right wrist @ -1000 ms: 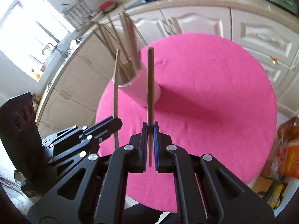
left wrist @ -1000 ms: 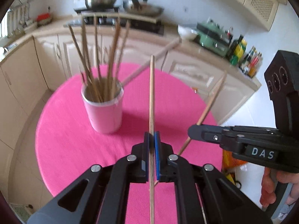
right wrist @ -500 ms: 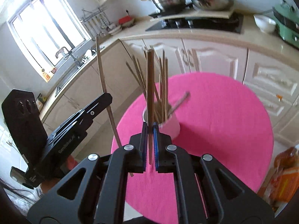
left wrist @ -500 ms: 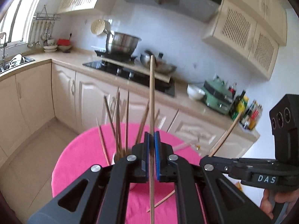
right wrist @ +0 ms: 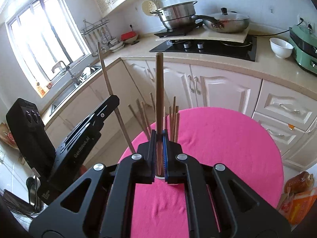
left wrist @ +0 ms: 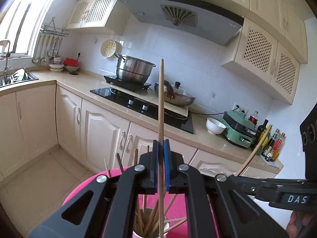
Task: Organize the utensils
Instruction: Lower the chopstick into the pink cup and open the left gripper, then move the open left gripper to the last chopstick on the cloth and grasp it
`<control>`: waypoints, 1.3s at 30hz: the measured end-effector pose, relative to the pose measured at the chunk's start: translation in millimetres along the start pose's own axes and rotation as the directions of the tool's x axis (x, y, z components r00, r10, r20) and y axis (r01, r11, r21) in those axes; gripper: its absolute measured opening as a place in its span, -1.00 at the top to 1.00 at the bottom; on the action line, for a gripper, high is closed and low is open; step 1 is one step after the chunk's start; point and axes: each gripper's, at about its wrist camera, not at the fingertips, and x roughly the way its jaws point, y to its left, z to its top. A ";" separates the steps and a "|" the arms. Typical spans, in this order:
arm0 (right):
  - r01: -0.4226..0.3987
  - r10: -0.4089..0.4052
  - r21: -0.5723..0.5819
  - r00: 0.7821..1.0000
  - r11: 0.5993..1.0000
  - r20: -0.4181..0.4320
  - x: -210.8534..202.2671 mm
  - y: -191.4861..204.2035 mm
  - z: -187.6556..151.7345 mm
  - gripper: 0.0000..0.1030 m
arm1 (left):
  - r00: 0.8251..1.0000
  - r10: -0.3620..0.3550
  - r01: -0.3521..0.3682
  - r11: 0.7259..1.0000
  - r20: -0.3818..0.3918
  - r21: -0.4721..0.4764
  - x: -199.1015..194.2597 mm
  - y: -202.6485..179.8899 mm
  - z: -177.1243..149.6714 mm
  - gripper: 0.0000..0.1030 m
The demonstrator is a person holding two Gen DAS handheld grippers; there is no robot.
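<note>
My left gripper (left wrist: 161, 154) is shut on a long wooden chopstick (left wrist: 161, 103) held upright; its lower end reaches down into the pink cup (left wrist: 150, 232) of several chopsticks below the fingers. My right gripper (right wrist: 159, 138) is shut on a thicker brown chopstick (right wrist: 159, 91), also upright, just above the same cup, whose sticks (right wrist: 174, 117) rise behind the fingers. The right gripper (left wrist: 277, 190) shows at the right of the left wrist view with its chopstick (left wrist: 255, 150). The left gripper (right wrist: 87, 130) shows at the left of the right wrist view, holding its chopstick (right wrist: 111, 91).
The cup stands on a round table with a pink cloth (right wrist: 227, 148). Cream kitchen cabinets (right wrist: 218, 91) and a counter with a hob (right wrist: 206, 46), a steel pot (left wrist: 134, 69), a wok (right wrist: 227, 22) and a white bowl (right wrist: 281, 47) lie behind. A sink (left wrist: 17, 77) is at the left.
Both grippers tilted up from looking down at the table to looking level across the kitchen. Both chopsticks swung upright, and the cup dropped beneath the fingers in both views.
</note>
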 end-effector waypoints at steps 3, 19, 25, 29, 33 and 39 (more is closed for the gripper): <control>0.019 -0.019 -0.004 1.000 1.000 -0.018 11.1 -1.8 -1.1 0.88 | 1.000 0.012 -0.012 1.000 -0.001 0.014 11.4 1.6 -7.7 0.90; 0.074 -0.075 -0.013 0.993 0.997 -0.095 50.2 -4.0 -25.2 0.88 | 0.992 0.035 -0.028 0.998 -0.118 0.061 41.9 11.3 -55.9 0.89; 0.079 -0.081 -0.019 0.991 0.997 -0.108 55.9 -2.3 -32.9 0.88 | 0.982 0.049 -0.043 0.998 -0.181 0.038 35.8 18.0 -67.4 0.88; 0.077 -0.079 -0.019 0.990 0.997 -0.119 60.2 -1.1 -37.6 0.88 | 0.976 0.069 -0.062 0.997 -0.208 0.042 29.0 19.1 -72.6 0.53; 0.073 -0.077 -0.033 0.989 0.997 -0.126 62.7 0.8 -43.3 0.88 | 0.972 0.087 -0.083 0.996 -0.219 0.030 17.5 20.1 -74.7 0.48; 0.064 -0.069 -0.045 0.990 0.997 -0.126 62.1 1.5 -48.0 0.88 | 0.962 0.143 -0.142 0.990 -0.234 0.019 -4.0 23.1 -76.0 0.36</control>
